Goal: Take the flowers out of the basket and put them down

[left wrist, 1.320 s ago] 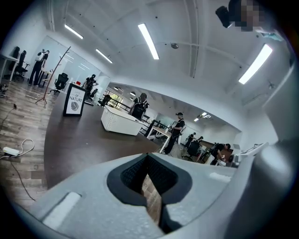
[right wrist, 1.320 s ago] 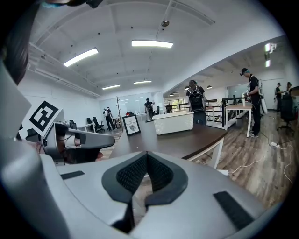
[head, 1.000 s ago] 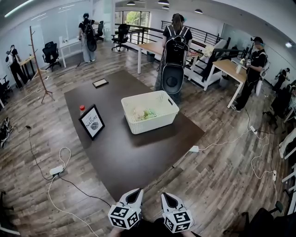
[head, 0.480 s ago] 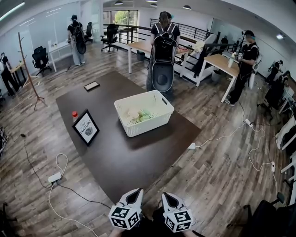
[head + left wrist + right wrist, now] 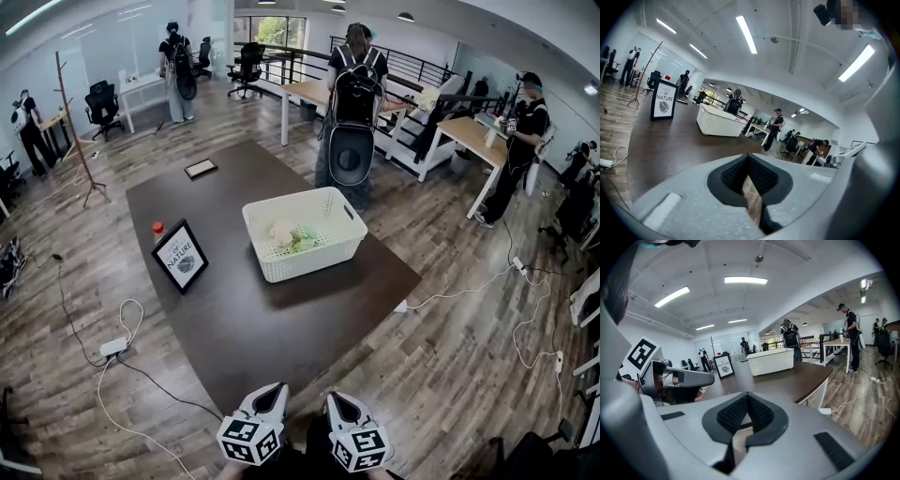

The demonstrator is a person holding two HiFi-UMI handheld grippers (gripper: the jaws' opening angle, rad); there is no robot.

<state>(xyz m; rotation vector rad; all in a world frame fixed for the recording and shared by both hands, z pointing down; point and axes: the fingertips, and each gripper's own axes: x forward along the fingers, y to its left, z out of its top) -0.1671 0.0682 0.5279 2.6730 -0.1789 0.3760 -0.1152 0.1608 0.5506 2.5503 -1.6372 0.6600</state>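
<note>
Centrally on the dark table (image 5: 253, 323) sits the white basket (image 5: 317, 261), flowers (image 5: 292, 236) lying inside: probably light, soft, easily crushed, best pinched by the stems; left gripper (image 5: 274, 389) and right gripper (image 5: 336, 397) hover off the near edge, both pressed together, empty

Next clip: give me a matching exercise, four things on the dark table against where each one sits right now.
Things:
1. white perforated plastic basket
2. pale flowers
3. black-framed printed sign
4. flat black-framed panel

Places:
A. lying flat near the far end of the dark table
B. standing by the table's left edge, next to a red-capped bottle
C. mid-table, toward the right side
D. inside the basket

Pairs: 1-C; 2-D; 3-B; 4-A
</note>
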